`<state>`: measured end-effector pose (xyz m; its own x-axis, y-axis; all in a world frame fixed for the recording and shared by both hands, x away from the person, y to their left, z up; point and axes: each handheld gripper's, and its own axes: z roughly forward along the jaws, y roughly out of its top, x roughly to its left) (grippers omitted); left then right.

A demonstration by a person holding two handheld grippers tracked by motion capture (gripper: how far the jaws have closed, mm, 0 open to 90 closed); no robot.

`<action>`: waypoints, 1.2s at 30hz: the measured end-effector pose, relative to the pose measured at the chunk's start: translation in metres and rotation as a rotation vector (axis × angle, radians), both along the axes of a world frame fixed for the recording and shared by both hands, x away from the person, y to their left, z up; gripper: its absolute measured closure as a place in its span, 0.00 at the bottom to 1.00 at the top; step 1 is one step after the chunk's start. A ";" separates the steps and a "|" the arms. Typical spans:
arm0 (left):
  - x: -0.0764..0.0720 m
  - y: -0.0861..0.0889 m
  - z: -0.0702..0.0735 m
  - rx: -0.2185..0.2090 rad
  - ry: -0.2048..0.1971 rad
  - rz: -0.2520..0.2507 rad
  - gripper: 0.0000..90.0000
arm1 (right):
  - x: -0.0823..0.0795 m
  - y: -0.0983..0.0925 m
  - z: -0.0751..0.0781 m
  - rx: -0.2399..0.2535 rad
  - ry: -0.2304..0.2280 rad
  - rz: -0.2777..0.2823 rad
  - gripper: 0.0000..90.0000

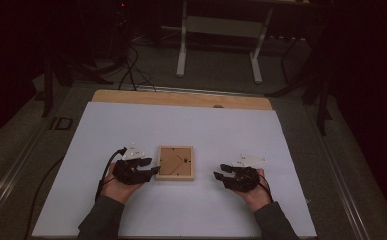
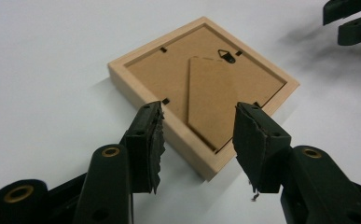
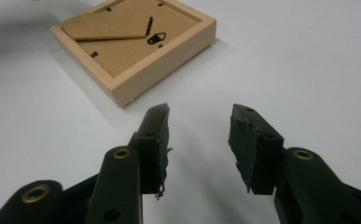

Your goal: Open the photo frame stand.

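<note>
- Wooden frame [image 1: 175, 163] lies face down near the middle of the white table [image 1: 131, 125], between the two hands, its brown backing board up.
- On that back, the left gripper view shows a fold-out stand [image 2: 211, 100] lying flat, a small black hanger [image 2: 225, 55] near one edge, and little black tabs [image 2: 165, 48] along the rim that seem to hold the board in.
- Left gripper [image 1: 153, 170] sits right at the frame's left edge; in its own view the jaws stand apart over the near corner, and the pads do not press on the wood, so it is released.
- Right gripper [image 1: 220, 173] rests well apart from the frame on its right; its jaws also stand apart with only bare table between them, grasping nothing.
- Neither tool holds anything, and the frame rests flat on the table on its own.
- Judging by this, the frame is laid down back-up and the work on its back looks unstarted: the tabs appear unturned, the board is in place, and the stand is folded.
- What seems left, if the aim is to open the frame or prop it: take hold at the near corner, then turn the tabs or lift the stand; which one I cannot tell.
</note>
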<state>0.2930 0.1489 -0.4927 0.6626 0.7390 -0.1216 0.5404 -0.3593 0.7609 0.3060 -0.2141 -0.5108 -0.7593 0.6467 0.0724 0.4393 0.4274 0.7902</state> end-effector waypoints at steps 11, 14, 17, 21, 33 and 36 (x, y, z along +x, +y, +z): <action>0.017 -0.023 0.009 0.076 0.042 -0.032 0.58 | 0.000 -0.005 -0.001 0.010 0.009 -0.012 0.63; 0.020 -0.027 0.010 0.087 0.053 -0.038 0.58 | 0.000 -0.005 -0.001 0.011 0.010 -0.011 0.63; 0.023 -0.032 0.010 0.105 0.064 -0.045 0.58 | 0.000 -0.005 -0.001 0.012 0.013 -0.011 0.63; 0.028 -0.038 0.011 0.128 0.077 -0.050 0.57 | 0.000 -0.005 0.000 0.015 0.011 -0.012 0.63; 0.040 -0.052 0.008 0.195 0.144 -0.071 0.54 | 0.001 -0.006 0.000 0.020 0.010 -0.014 0.63; 0.041 -0.054 0.006 0.213 0.159 -0.077 0.53 | 0.001 -0.007 0.000 0.020 0.011 -0.014 0.62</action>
<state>0.3341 0.0947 -0.4868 0.7032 0.7069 -0.0756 0.6115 -0.5472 0.5714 0.3070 -0.2208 -0.5111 -0.7492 0.6558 0.0931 0.4536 0.4055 0.7936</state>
